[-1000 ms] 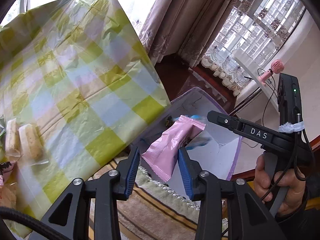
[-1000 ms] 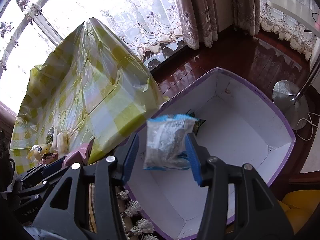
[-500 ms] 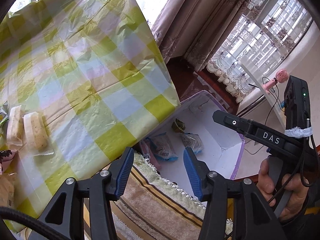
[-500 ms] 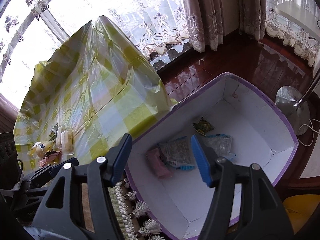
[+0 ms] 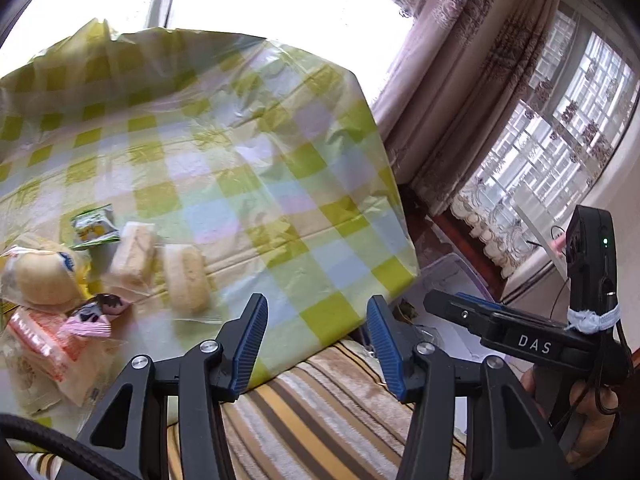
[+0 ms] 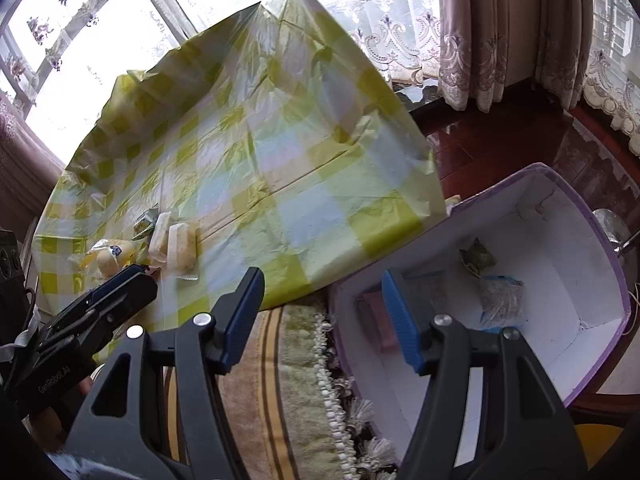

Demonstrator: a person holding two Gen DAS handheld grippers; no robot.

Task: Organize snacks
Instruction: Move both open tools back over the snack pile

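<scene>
Several wrapped snacks lie on the checked tablecloth (image 5: 248, 184): two pale cake bars (image 5: 186, 280), a round bun (image 5: 40, 276), a green packet (image 5: 94, 228) and a pink packet (image 5: 90, 320). My left gripper (image 5: 316, 312) hovers open and empty over the table's near edge, right of the snacks. My right gripper (image 6: 322, 284) is open and empty too, above the gap between the table and the purple-rimmed white box (image 6: 560, 248). In the box lie a pink packet (image 6: 376, 312), a clear blue-edged packet (image 6: 500, 300) and a small green packet (image 6: 476, 260).
A striped, fringed rug (image 6: 296, 360) covers the surface between table and box. Dark wooden floor (image 6: 500, 136), lace curtains (image 6: 480, 40) and a lamp base (image 6: 608, 220) lie beyond the box. A hand (image 5: 588, 412) holds the right gripper's handle.
The left gripper let go of the pink packet and the right gripper of the clear blue-edged packet; both now lie in the box. Both grippers swung left from the box toward the table.
</scene>
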